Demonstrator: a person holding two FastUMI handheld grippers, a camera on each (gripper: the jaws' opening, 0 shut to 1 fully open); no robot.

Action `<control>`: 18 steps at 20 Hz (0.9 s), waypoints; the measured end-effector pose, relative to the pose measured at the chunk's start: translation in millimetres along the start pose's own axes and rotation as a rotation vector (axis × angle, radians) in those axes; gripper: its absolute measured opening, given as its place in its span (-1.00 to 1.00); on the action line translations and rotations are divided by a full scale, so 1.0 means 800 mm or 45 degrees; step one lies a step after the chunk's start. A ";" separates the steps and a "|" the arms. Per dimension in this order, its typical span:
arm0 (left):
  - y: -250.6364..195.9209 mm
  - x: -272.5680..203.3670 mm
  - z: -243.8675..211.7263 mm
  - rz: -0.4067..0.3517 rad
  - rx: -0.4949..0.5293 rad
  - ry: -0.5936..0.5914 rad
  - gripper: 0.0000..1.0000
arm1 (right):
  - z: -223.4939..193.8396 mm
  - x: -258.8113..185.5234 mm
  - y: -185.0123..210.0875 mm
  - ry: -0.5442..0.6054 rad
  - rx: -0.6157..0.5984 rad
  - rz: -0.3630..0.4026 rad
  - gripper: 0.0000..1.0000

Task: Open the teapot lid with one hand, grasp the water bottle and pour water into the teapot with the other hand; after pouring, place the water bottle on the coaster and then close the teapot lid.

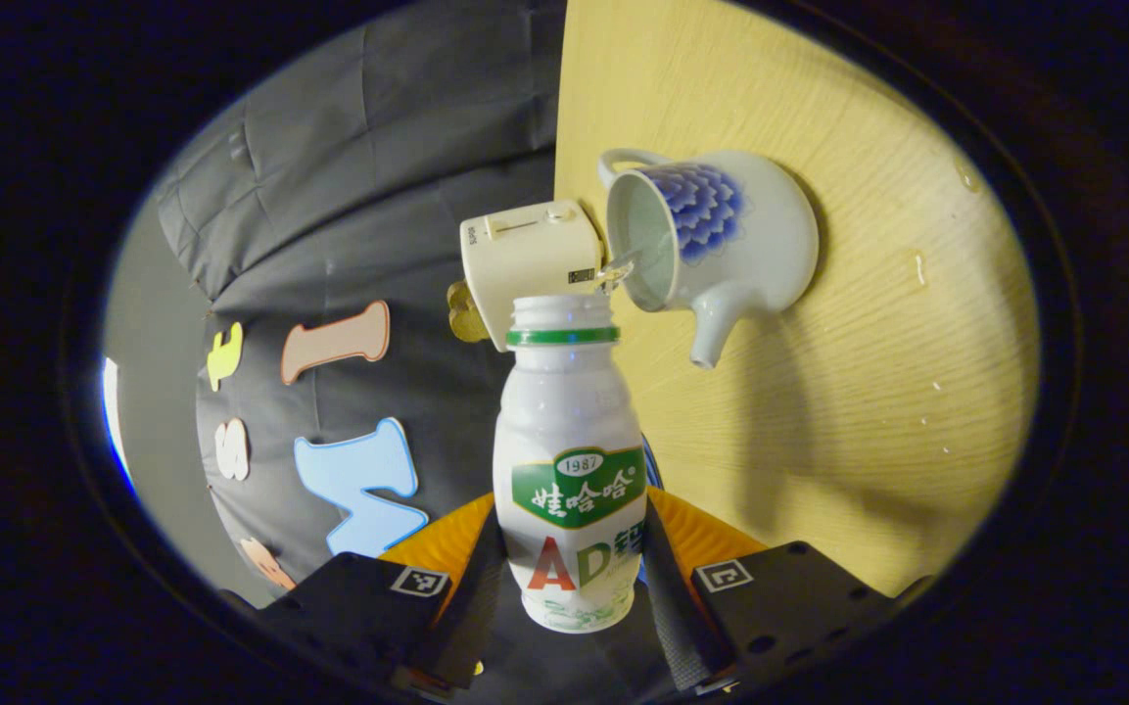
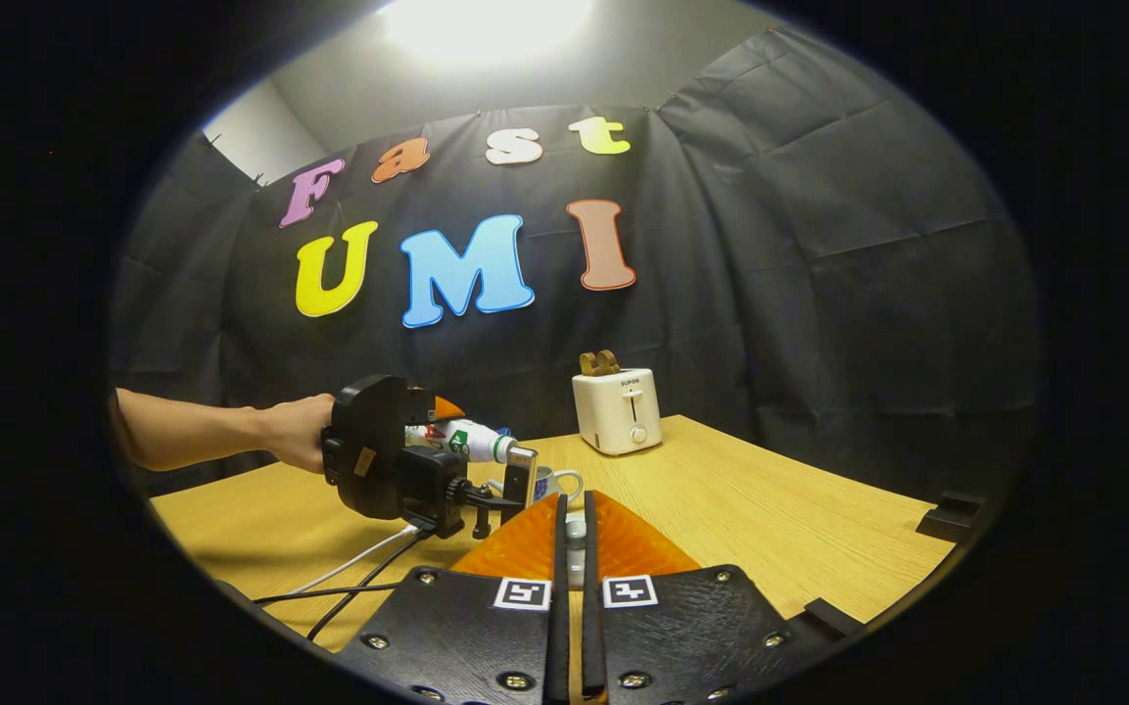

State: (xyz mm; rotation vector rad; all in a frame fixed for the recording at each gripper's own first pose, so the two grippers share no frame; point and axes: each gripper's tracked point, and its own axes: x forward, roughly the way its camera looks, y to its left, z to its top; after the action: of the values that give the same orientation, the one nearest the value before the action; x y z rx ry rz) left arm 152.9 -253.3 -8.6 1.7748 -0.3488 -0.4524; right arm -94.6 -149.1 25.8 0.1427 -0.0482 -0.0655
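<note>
The left hand-held gripper (image 1: pixel 572 573) is grasping the water bottle (image 1: pixel 571 460), tipping its mouth ahead toward the open teapot (image 1: pixel 716 235) so water is entering. The right hand-held gripper (image 2: pixel 574 548) is clenched, probably pinching the lid (image 2: pixel 575 529) clear.

The left gripper view is looking rolled sideways, close over the teapot (image 1: pixel 711 240) at 1 o'clock. The right gripper view is facing level across the desk (image 2: pixel 779 519). Both are sharing the toaster (image 2: pixel 617 411).
</note>
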 end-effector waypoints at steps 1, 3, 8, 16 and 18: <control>0.000 0.000 0.000 0.003 0.006 0.000 0.53 | 0.000 0.000 0.000 -0.004 -0.007 -0.001 -0.90; 0.000 0.000 0.000 0.001 0.018 0.004 0.53 | 0.004 -0.004 0.002 -0.013 -0.005 0.006 -0.90; 0.001 0.000 -0.001 0.002 0.049 0.013 0.53 | 0.004 -0.004 0.004 -0.020 -0.015 0.010 -0.90; 0.003 -0.002 0.004 0.010 0.096 0.010 0.53 | 0.001 -0.005 0.002 -0.008 -0.005 0.012 -0.90; 0.004 -0.003 0.005 0.013 0.111 0.009 0.53 | -0.003 -0.004 0.002 0.004 -0.016 0.011 -0.90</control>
State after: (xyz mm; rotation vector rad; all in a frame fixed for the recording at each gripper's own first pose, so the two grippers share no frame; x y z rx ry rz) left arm 149.1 -256.5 -6.0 1.8576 -0.3775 -0.4290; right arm -97.7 -146.9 23.3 0.1299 -0.0452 -0.0570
